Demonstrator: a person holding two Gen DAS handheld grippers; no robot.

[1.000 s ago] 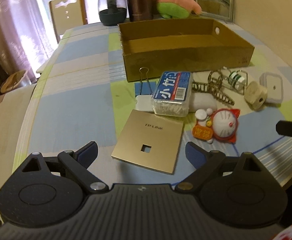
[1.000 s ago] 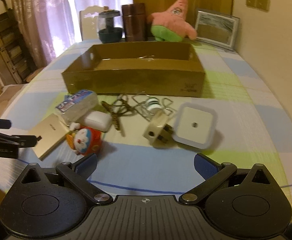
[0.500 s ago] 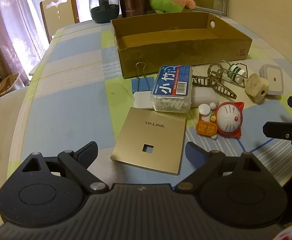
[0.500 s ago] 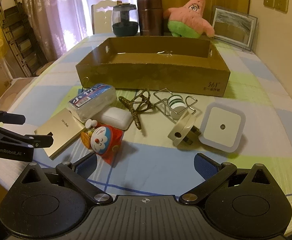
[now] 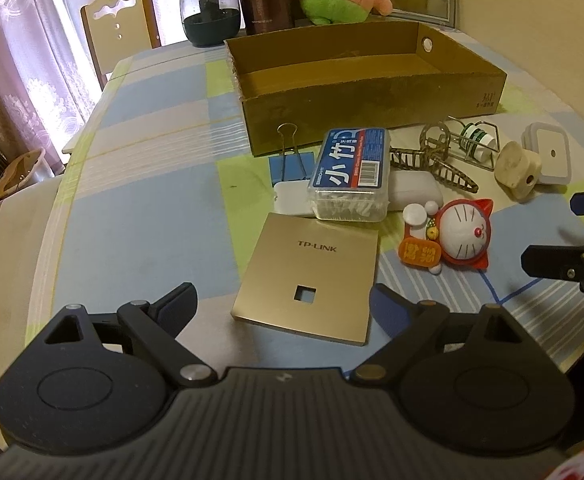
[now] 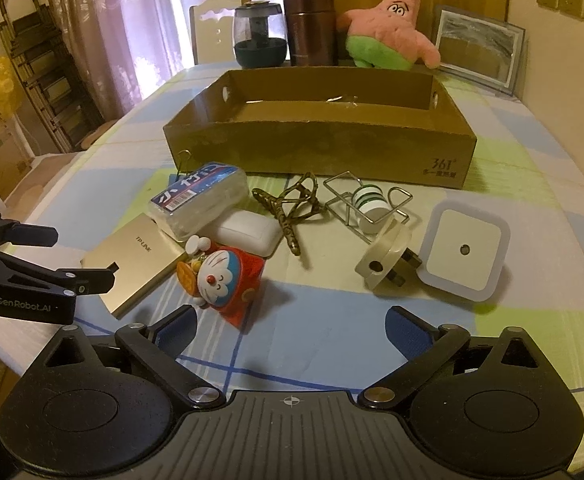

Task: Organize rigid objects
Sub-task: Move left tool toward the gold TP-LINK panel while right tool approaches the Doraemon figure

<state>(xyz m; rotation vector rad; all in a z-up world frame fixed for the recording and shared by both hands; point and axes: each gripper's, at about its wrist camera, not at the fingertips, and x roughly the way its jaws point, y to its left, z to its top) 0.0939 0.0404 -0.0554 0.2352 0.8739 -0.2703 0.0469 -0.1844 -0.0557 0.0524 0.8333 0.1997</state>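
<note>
An open cardboard box (image 5: 372,92) (image 6: 320,148) stands on the table with loose items in front of it. These include a gold TP-LINK plate (image 5: 312,276) (image 6: 135,260), a toothpick box (image 5: 352,172) (image 6: 199,200), a Doraemon toy (image 5: 452,240) (image 6: 219,276), a blue binder clip (image 5: 292,160), a hair claw (image 5: 432,162) (image 6: 292,208), a plug (image 6: 388,260) and a white night light (image 6: 464,248). My left gripper (image 5: 281,300) is open, just short of the gold plate. My right gripper (image 6: 292,326) is open and empty, in front of the Doraemon toy.
A dark jar (image 6: 257,36), a brown flask (image 6: 312,28), a pink starfish plush (image 6: 388,28) and a framed picture (image 6: 476,48) stand behind the box. A chair (image 5: 119,36) is at the table's far end. The table edge lies close to both grippers.
Both grippers have moved forward and lower toward the items. Both stay open. Nothing on the table has moved.
</note>
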